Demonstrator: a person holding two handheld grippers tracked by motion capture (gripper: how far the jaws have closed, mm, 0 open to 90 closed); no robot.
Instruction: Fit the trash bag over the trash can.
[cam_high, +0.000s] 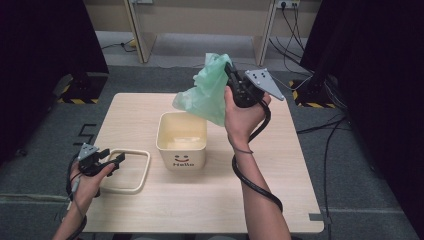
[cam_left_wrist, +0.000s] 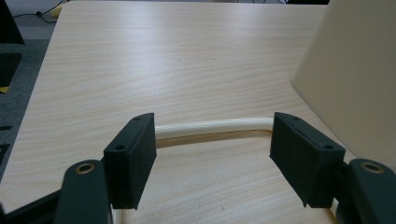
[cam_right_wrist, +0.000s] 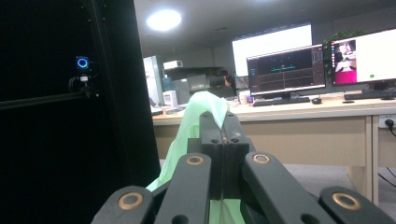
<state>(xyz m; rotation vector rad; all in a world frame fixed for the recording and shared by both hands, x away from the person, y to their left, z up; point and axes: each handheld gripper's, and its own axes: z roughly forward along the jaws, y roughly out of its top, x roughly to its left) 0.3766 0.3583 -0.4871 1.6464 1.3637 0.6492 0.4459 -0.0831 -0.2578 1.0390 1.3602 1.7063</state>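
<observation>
Now my right gripper (cam_high: 231, 70) is clamped tight on the green plastic bag (cam_high: 207, 92), holding it up above and just behind the cream bin (cam_high: 181, 137), so I judge the liner is picked up but not yet opened, lowered in or pinned by the cream frame (cam_high: 131, 171). My left gripper (cam_high: 112, 161) hovers with jaws wide, straddling the frame's near rail without pinching it. Around us: a pale wood table (cam_high: 200, 200), grey carpet, dark curtains either side, desks with lit monitors (cam_right_wrist: 286, 67) beyond.
</observation>
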